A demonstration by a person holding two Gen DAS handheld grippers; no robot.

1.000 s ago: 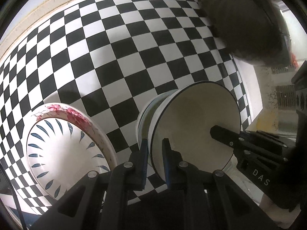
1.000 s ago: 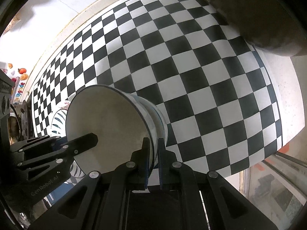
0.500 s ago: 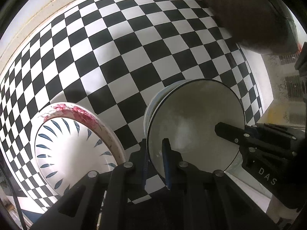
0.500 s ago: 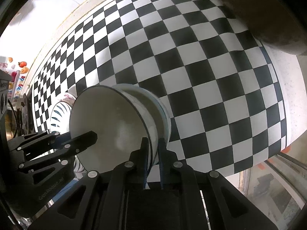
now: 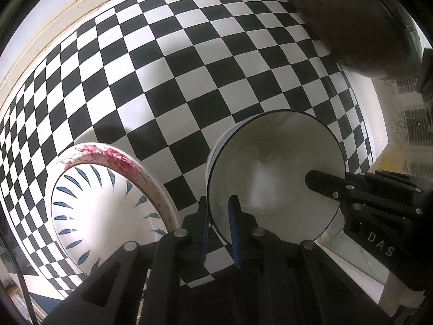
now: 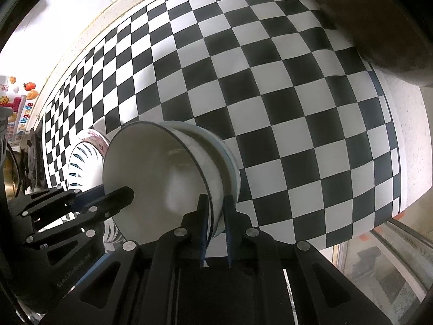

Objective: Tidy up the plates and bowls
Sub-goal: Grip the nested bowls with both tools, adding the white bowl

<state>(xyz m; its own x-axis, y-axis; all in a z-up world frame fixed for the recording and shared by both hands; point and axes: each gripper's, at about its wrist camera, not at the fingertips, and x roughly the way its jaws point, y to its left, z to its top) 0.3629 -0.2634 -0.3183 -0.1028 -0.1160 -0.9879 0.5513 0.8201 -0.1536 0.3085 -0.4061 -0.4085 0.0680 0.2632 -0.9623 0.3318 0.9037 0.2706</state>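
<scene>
Your left gripper (image 5: 219, 208) points down over the checkered tablecloth (image 5: 189, 75), its jaws pinched on the near rim of the white bowl (image 5: 273, 178): one finger sits outside the wall and the other inside. The bowl has a thin dark line around its rim and is nested in a second bowl (image 5: 216, 146) with a pale blue edge, of which only a crescent shows on the left side.

Your right gripper (image 6: 215, 214) straddles the opposite rim of the same white bowl (image 6: 157, 173), one finger inside and one outside. Its jaws have just been opening slightly, with the rim between them; they stand narrowly apart, and in the right wrist view a thin gap shows beside the outer finger, so they read as parted and not clamping. In that view the lower bowl (image 6: 227, 159) shows as a stepped band beneath the upper one.

Each gripper appears in the other's view: the right gripper (image 5: 322, 184) reaches in from the right edge, and the left gripper (image 6: 119, 197) from the left.

To the left of the bowls, a stack of plates (image 5: 108, 203) rests on the cloth, apart from them. The top plate carries blue leaf marks; the one beneath shows a pink floral rim.

A large dark round object (image 5: 360, 24), blurred, fills the upper right corner.
</scene>
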